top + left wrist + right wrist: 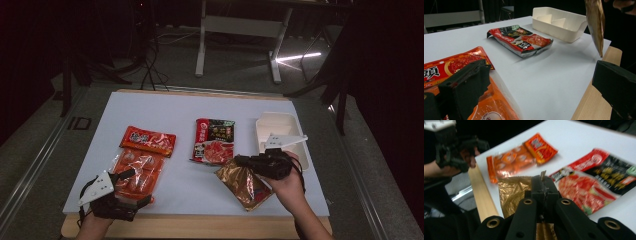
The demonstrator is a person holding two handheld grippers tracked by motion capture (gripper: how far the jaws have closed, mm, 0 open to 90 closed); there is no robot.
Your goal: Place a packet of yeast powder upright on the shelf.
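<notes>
A gold-brown foil pouch (246, 186) hangs tilted above the board's near right part, and my right gripper (239, 161) is shut on its top edge. In the right gripper view the jaws (544, 188) pinch the crinkled edge of the pouch (511, 192). My left gripper (136, 188) stands open over the near end of a clear orange packet (139, 170); in the left gripper view nothing lies between the wide-apart jaws of the left gripper (541, 85). The pouch (596, 22) dangles at that view's upper right.
A red-orange packet (148, 141) lies behind the orange one. A red-and-black packet (214, 140) lies mid-board. A white divided tray (282, 125) stands at the right. The white board (190, 107) rests on a wooden table (200, 227), whose edge is near me.
</notes>
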